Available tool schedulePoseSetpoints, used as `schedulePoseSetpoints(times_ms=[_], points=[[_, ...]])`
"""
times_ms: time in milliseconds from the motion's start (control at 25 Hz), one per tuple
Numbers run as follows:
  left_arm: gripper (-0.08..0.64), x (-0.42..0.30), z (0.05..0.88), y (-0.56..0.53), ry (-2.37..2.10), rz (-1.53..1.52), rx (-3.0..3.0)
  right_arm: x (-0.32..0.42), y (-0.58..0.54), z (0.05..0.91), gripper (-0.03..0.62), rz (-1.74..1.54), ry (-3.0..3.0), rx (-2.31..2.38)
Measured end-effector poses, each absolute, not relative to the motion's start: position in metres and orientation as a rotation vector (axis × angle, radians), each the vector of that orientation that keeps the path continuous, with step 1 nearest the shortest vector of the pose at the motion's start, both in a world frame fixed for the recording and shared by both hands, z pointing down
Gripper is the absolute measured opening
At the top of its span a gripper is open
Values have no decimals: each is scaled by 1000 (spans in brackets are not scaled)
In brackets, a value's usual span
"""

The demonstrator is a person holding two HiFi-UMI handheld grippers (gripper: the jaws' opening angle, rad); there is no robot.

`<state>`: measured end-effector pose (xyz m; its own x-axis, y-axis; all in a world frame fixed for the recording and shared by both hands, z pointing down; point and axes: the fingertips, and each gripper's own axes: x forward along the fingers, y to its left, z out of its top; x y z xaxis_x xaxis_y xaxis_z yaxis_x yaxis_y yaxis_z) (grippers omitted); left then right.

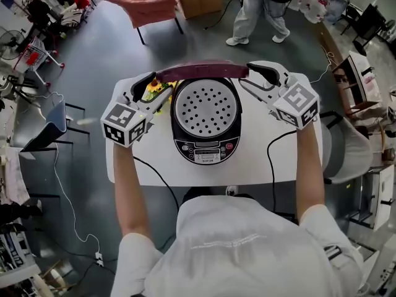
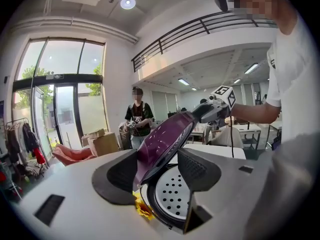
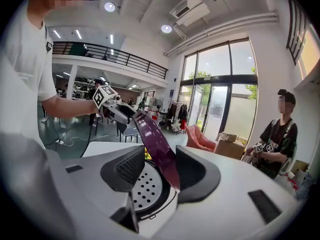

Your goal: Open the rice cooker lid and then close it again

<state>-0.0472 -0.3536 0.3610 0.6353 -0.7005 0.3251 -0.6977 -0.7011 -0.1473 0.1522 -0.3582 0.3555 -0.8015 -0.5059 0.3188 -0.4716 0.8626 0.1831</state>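
A black rice cooker [image 1: 205, 147] stands at the middle of a white table [image 1: 154, 166]. Its purple lid [image 1: 201, 71] is raised upright at the back, baring the perforated inner plate [image 1: 205, 108]. My left gripper [image 1: 159, 82] straddles the lid's left end and my right gripper [image 1: 246, 75] its right end. In the left gripper view the lid [image 2: 162, 139] runs between the pads of the left gripper [image 2: 157, 156], with a gap beside the right pad. In the right gripper view the lid [image 3: 155, 139] sits between the right gripper's [image 3: 160, 156] pads, with a gap on the left side. Both stand open.
A yellow flower-like item [image 1: 154, 90] lies on the table left of the cooker, under the left gripper. Cables [image 1: 272, 159] trail off the table's front. A blue chair [image 1: 46, 129] stands left, a pink seat [image 1: 142, 2] and a standing person [image 1: 260, 11] beyond.
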Motion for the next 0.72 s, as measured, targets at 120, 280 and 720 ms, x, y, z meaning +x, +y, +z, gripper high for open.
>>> schedulePoseSetpoints(times_ms=[120,280,720], points=[[286,-44,368,-343,1185,-659,-2787,150,-349,359,206,-127,-2676,717],[291,-45,376,-329,1207,-706,-2771,149,-335,365,206,-113,-2668,680],[322,-42,407,-288,1243,-665,-2901,147,-289,400,264,-7,-2672,566]])
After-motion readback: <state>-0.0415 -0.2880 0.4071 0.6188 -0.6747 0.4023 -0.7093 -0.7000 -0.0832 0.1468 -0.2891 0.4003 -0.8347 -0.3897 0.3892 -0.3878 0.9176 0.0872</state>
